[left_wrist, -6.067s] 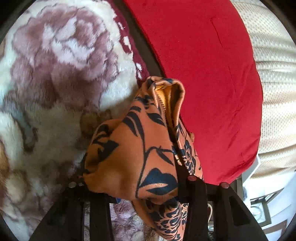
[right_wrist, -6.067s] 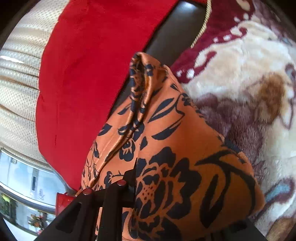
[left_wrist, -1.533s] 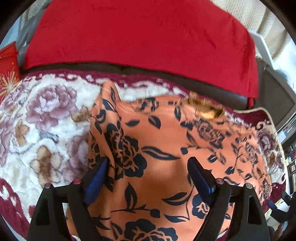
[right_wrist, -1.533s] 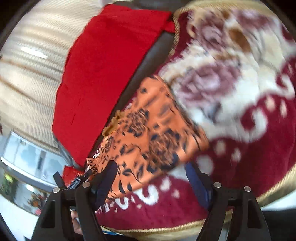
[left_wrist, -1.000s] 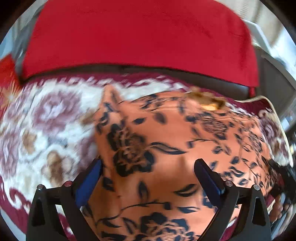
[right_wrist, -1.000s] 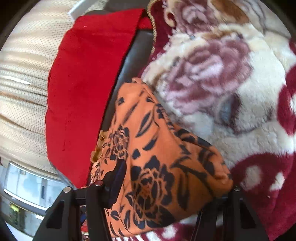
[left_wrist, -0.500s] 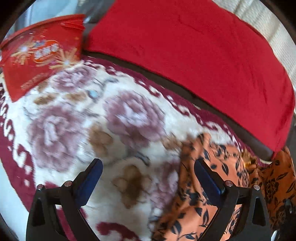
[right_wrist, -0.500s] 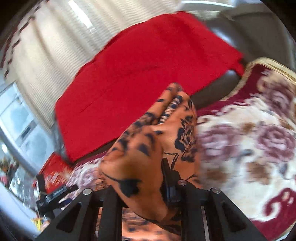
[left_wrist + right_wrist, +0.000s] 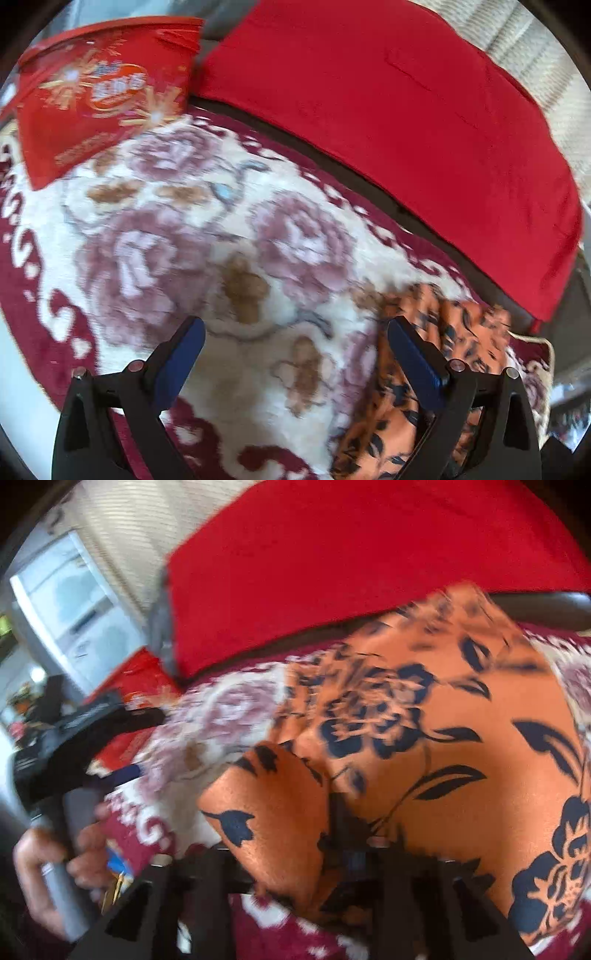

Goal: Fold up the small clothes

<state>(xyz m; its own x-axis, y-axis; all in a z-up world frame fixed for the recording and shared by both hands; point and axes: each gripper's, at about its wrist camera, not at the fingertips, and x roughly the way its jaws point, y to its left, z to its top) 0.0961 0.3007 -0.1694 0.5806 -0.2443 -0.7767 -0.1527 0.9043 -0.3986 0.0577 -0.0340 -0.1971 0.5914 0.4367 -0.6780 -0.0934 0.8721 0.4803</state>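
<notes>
- Left tongs (image 9: 293,345): spread wide, blue pads apart, nothing between them; below the gap only the floral blanket (image 9: 192,236).
- Orange garment (image 9: 436,354) with dark flower print: in the left wrist view it lies bunched on the blanket just beside the outer face of the right-hand finger of the left tongs, running down past it to the lower edge of the view. Not between the pads.
- Ahead of the left tongs: a red cushion (image 9: 388,122) along the dark sofa back; ahead and to the left, a red printed bag (image 9: 99,92) resting on the blanket's edge.
- Right tongs (image 9: 347,853): view blurred. The jaws are opening; the orange garment (image 9: 461,720) drapes over and between the fingers, hiding most of them. Whether the pads still press the cloth, I cannot tell.
- Garment from the right wrist view: spreads ahead and to the right of the right tongs, with a folded lobe lying over the left-hand finger; far edge reaches close to the red cushion (image 9: 351,554).
- Left of the right tongs: a person's hand (image 9: 55,871) wrapped around a grey handle, carrying the other black tool above the blanket (image 9: 221,716).
- Beyond, upper left: pale curtain and a window, blurred.
</notes>
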